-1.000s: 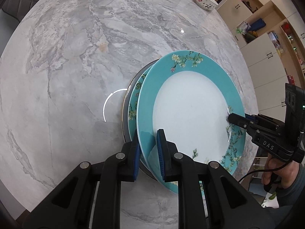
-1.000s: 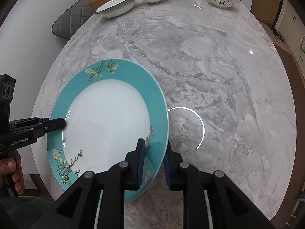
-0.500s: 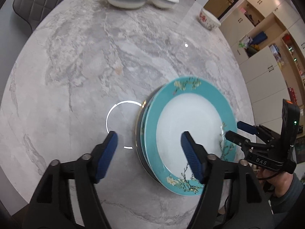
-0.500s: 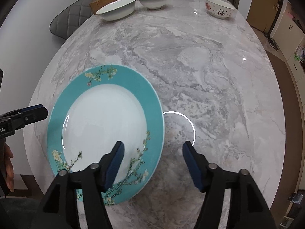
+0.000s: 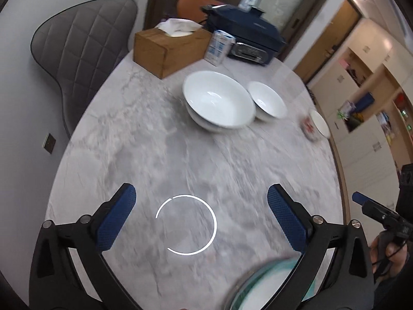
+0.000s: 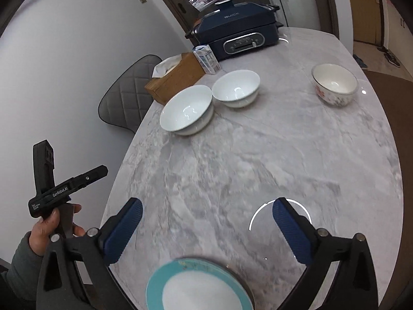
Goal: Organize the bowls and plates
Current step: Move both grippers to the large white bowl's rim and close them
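The teal-rimmed plates lie stacked on the marble table at its near edge, below both grippers; they also show blurred in the left wrist view. My left gripper is open and empty above the table. My right gripper is open and empty too. A large white bowl and a smaller white bowl sit at the far side. A flowered bowl stands far right.
A wooden tissue box, a small carton and a dark blue electric cooker stand at the table's far end. A grey chair is at the left. Cupboards line the right wall.
Both grippers have let go of the plate, opened wide and lifted back, tilting up toward the far bowls. The plates now lie stacked at the table's near edge.
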`<state>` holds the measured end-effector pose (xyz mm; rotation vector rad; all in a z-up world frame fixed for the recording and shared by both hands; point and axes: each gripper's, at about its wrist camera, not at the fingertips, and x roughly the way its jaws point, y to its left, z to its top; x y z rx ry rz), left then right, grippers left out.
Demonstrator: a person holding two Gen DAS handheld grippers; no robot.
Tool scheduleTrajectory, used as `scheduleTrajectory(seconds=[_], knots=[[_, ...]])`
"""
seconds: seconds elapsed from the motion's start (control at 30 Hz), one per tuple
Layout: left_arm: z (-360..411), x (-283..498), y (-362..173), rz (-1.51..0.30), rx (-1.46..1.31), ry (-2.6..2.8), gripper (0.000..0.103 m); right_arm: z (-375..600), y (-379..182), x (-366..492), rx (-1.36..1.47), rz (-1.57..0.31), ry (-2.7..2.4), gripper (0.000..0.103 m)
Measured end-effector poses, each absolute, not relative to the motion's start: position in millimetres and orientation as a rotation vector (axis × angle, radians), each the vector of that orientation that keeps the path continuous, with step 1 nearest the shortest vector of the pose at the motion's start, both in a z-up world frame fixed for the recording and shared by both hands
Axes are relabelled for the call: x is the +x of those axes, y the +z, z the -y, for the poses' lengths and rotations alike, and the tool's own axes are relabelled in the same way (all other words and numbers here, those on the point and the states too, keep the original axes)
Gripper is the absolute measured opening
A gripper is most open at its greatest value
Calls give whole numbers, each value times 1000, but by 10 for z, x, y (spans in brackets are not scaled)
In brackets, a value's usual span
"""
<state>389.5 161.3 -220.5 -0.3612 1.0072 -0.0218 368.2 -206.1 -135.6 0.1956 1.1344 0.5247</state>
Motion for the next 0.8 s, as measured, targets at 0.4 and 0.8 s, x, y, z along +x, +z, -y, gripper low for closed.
scheduleTrajectory(seconds=[0.4,0.8], knots=[[-2009,5705,-2863,-1158,-315,89,102,1120,-2209,5258,323,-1303,519,86],[-1882,6101,-3390,-1224,-257,68,73,810,-2736,5586,342,-1362,488,59]])
